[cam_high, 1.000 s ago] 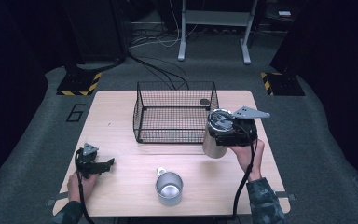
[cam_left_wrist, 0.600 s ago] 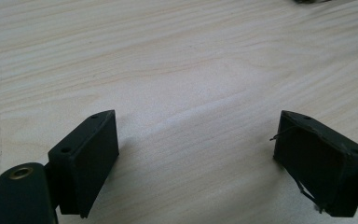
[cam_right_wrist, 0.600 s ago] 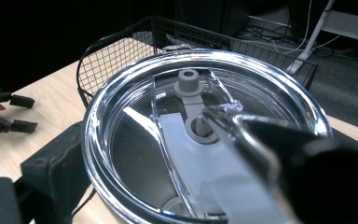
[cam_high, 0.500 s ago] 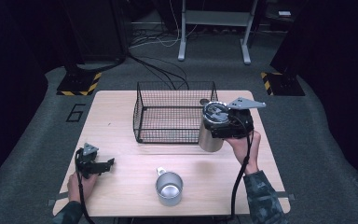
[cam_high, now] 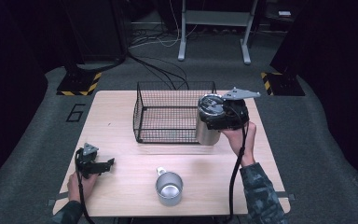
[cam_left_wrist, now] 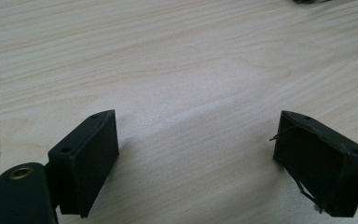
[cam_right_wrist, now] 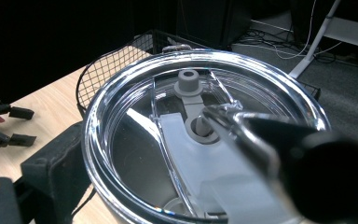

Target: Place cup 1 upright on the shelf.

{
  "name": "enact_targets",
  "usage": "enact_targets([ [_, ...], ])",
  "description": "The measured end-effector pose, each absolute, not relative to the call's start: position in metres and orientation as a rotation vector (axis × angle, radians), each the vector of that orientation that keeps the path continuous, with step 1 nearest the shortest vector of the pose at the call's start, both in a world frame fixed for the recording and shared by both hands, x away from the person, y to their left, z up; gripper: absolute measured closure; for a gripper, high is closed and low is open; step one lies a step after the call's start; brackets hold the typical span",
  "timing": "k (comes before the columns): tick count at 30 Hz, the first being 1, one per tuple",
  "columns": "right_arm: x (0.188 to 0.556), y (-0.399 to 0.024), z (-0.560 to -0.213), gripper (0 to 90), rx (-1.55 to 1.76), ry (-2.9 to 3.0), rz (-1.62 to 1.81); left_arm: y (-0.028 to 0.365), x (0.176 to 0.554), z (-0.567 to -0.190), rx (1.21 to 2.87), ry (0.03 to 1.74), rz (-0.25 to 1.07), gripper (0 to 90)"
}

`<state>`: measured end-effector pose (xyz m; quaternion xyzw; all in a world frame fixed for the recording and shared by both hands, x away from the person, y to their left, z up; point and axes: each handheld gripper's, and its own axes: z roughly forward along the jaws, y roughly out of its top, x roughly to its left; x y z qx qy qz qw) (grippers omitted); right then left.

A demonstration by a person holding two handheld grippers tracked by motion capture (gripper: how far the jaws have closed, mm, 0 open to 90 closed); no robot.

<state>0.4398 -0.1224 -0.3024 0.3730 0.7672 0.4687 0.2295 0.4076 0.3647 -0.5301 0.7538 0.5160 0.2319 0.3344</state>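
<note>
A steel tumbler (cam_high: 207,126) with a clear lid (cam_right_wrist: 205,135) hangs in the air at the wire basket's (cam_high: 168,112) front right corner. My right gripper (cam_high: 214,119) is shut on the tumbler just under its rim; one black jaw crosses the lid and the other presses its side. In the right gripper view the lid's grey slider and plug face the camera. My left gripper (cam_high: 103,165) rests on the table's front left, open, with its fingers (cam_left_wrist: 86,158) wide apart over bare wood. A steel mug (cam_high: 168,186) stands open-side up near the table's front edge.
The black wire basket sits at the back middle of the wooden table (cam_high: 121,191). Beyond the table are dark floor, cables and a grey stand's legs (cam_high: 214,28). A hazard-striped base (cam_high: 79,84) lies off the table's back left.
My right gripper has carried the tumbler up and left, from the table beside the basket toward the basket's front right corner. The left gripper and mug have not moved.
</note>
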Motion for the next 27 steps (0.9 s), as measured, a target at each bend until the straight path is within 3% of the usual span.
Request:
enact_targets([
  [27, 0.479, -0.098, -0.281, 3.4, 0.999, 2.083, 1.263, 0.365, 0.407, -0.53, 1.969, 1.345, 0.604, 13.6],
])
